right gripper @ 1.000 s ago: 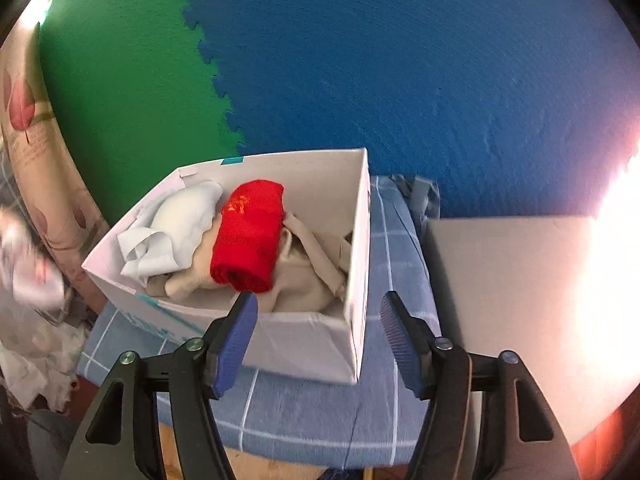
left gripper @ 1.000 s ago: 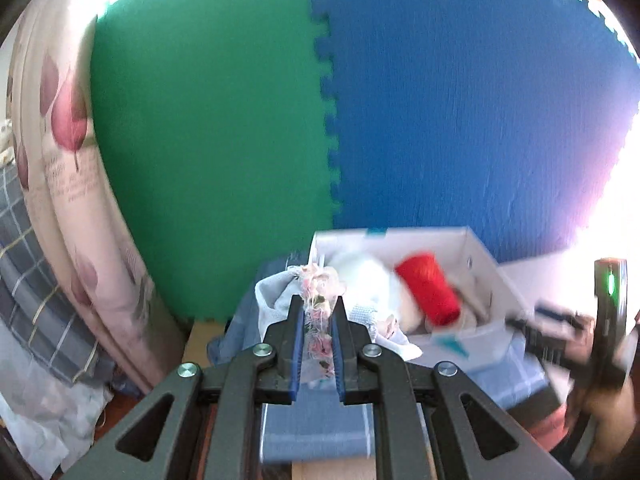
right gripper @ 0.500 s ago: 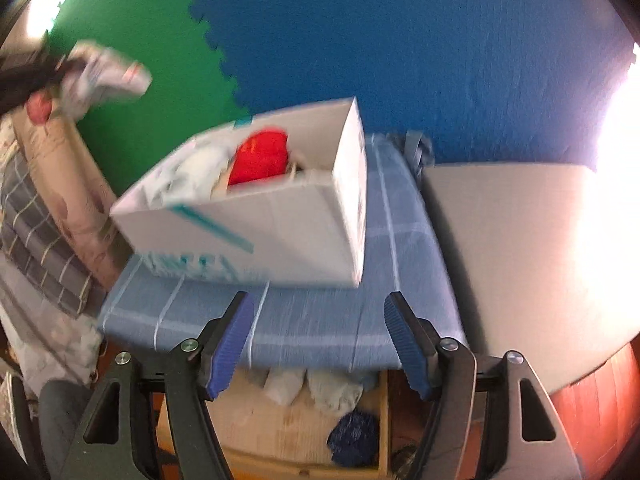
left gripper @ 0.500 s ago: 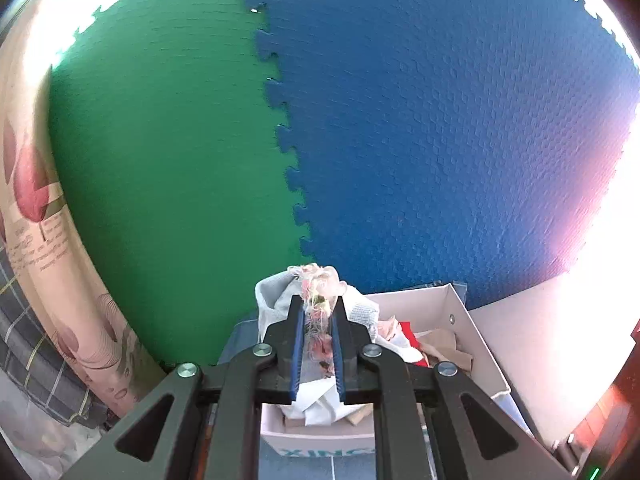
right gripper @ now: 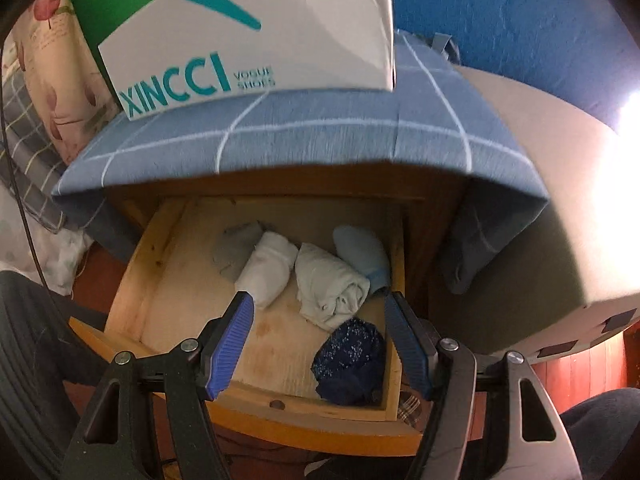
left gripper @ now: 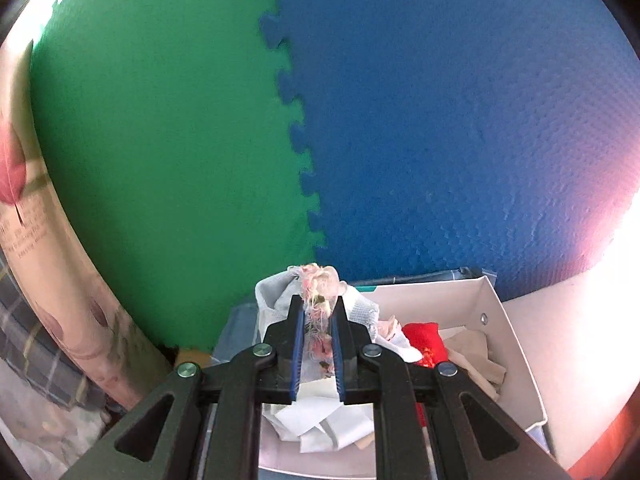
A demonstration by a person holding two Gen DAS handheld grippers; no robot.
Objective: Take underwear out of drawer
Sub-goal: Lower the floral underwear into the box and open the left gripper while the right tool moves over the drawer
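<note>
My left gripper (left gripper: pixel 317 312) is shut on a floral white and pink underwear (left gripper: pixel 320 286), held above the left end of a white cardboard box (left gripper: pixel 516 344). In the box lie a red folded piece (left gripper: pixel 424 336), beige cloth and white cloth. In the right wrist view my right gripper (right gripper: pixel 318 312) stands open above an open wooden drawer (right gripper: pixel 132 280). Rolled underwear lies in the drawer: grey (right gripper: pixel 236 250), white (right gripper: pixel 268 266), pale green (right gripper: pixel 332 284), light blue (right gripper: pixel 362 254) and dark blue speckled (right gripper: pixel 350 360). Nothing is between the right fingers.
The white box (right gripper: pixel 256 28) stands on a blue checked cloth (right gripper: pixel 320 136) that covers the cabinet top above the drawer. Green and blue foam mats (left gripper: pixel 440 120) line the wall. A floral curtain (left gripper: pixel 44 264) hangs at left; a grey padded surface (right gripper: pixel 560 216) lies at right.
The left gripper carried the floral underwear sideways to over the box. The right gripper sank from box height to in front of the open drawer, which has come into view.
</note>
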